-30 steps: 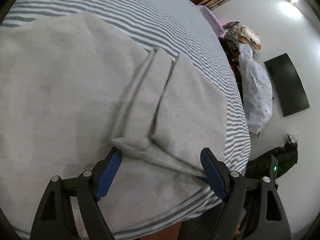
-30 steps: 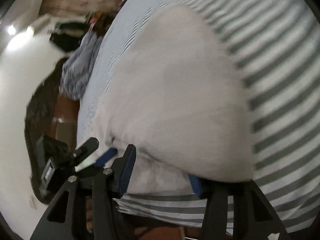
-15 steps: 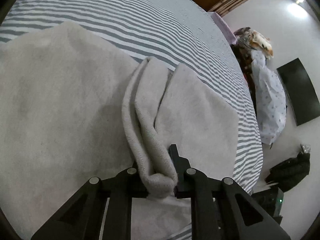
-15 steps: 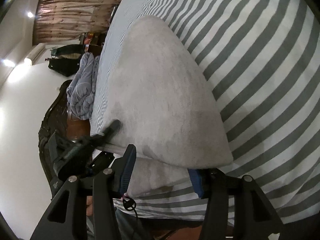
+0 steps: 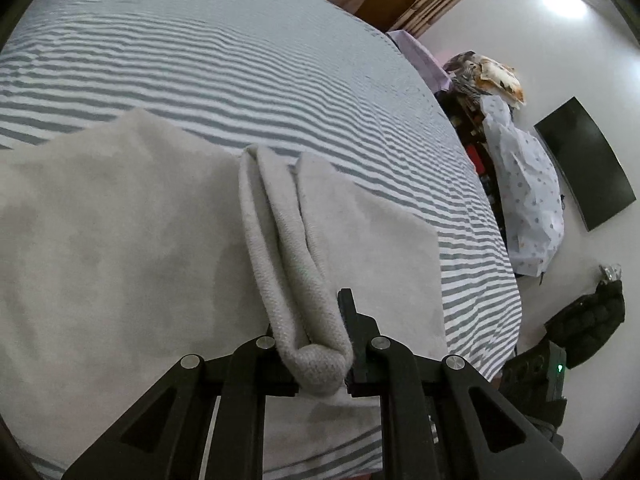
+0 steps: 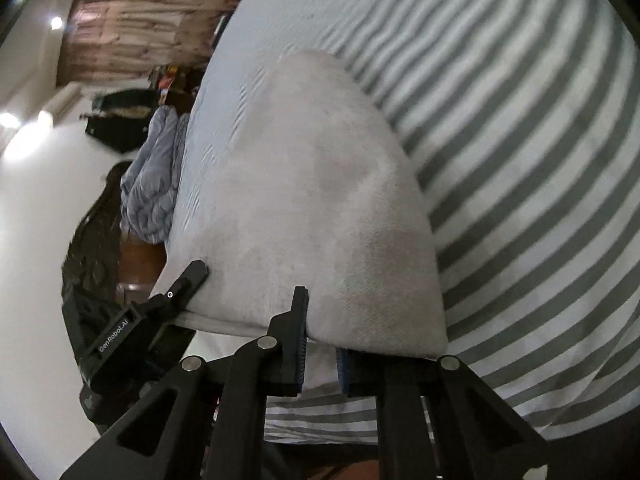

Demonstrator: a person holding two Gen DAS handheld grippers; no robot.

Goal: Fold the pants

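Pants (image 5: 120,248) hem pinched, left hand-held gripper (image 5: 322,344); right view: edge only.

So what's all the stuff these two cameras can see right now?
Pants: one, light grey, spread on the bed, a bunched fold pinched at the near edge.
Bedsheet: one, grey and white stripes, covering the bed under the pants.
Dotted garment: one, pale blue, hanging past the bed's right side.
Screen: one, black, on the white wall.
Black jacket: one, low on the right.
Quilted blanket: one, blue-grey, heaped beside the bed in the right wrist view.
Curtain: one, brown patterned, far end of the room.
Left gripper: black, shut on the pants fold.
Right gripper: black with blue pads, nearly closed at the pants edge; grip unclear.
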